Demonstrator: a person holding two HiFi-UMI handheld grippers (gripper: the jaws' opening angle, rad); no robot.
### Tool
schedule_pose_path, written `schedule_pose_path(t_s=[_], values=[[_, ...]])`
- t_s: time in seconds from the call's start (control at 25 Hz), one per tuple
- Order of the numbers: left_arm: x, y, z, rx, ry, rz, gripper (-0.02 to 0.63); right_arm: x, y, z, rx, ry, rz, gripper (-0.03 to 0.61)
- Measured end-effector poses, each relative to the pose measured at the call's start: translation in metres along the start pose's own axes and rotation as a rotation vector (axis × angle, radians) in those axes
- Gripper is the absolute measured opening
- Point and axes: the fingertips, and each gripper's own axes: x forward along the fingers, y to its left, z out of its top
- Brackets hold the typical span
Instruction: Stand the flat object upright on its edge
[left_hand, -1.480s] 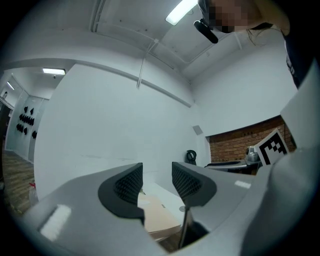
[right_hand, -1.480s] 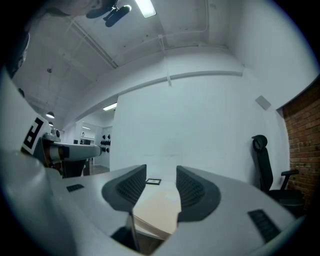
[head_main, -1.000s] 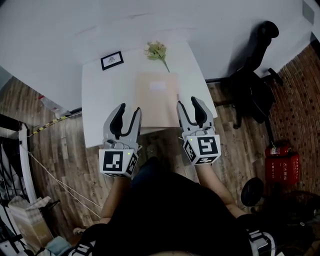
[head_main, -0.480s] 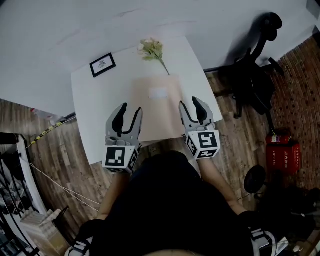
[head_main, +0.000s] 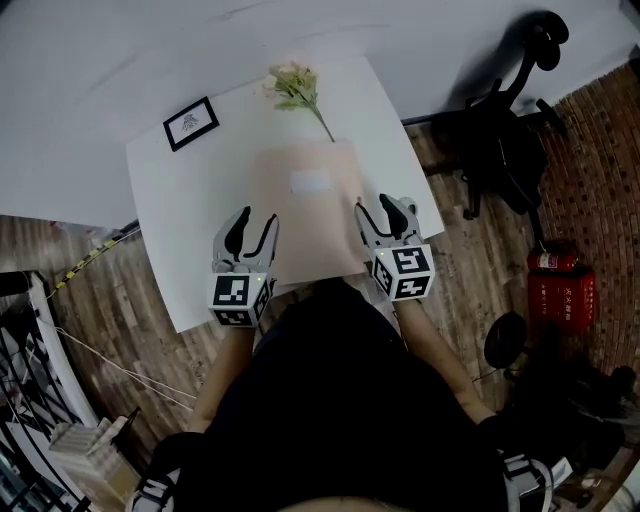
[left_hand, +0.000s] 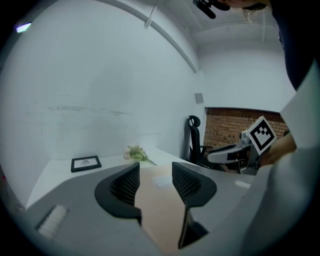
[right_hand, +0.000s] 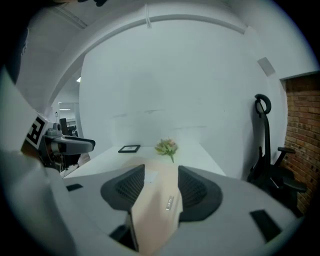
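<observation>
flat box (head_main: 305, 215) on table (head_main: 180, 225) | left gripper (head_main: 254, 222) apart | right gripper (head_main: 384, 210) just opening, box corner seemingly between

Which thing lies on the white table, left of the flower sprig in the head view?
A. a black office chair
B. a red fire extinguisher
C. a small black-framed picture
C: the small black-framed picture lies flat on the white table, left of the flower sprig.

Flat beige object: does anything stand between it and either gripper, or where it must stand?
Nothing visible does. The left gripper sits at the near left corner of the flat beige object; the right gripper, jaws just opening, has its right edge between them. Flower sprig and small frame lie farther back.
</observation>
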Motion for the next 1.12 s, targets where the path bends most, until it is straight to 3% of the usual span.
schedule_pose_path(t_s=[0.2, 0.48, 0.64, 1.0, 1.12], values=[[0.014, 0.008, -0.037, -0.056, 0.11, -0.022, 0.209, 0.015, -0.008, -0.027, 0.021, 0.095, 0.026, 0.195], [0.032, 0.018, -0.085, -0.25, 0.247, -0.082, 0.264, 0.03, -0.02, -0.065, 0.094, 0.212, 0.073, 0.218], [0.035, 0.02, -0.105, -0.383, 0.302, -0.114, 0.293, 0.035, -0.023, -0.081, 0.169, 0.257, 0.111, 0.246], [0.043, 0.022, -0.128, -0.584, 0.397, -0.2, 0.345, 0.052, -0.018, -0.101, 0.435, 0.359, 0.25, 0.29], [0.045, 0.019, -0.134, -0.635, 0.432, -0.232, 0.354, 0.056, -0.018, -0.104, 0.47, 0.391, 0.282, 0.298]])
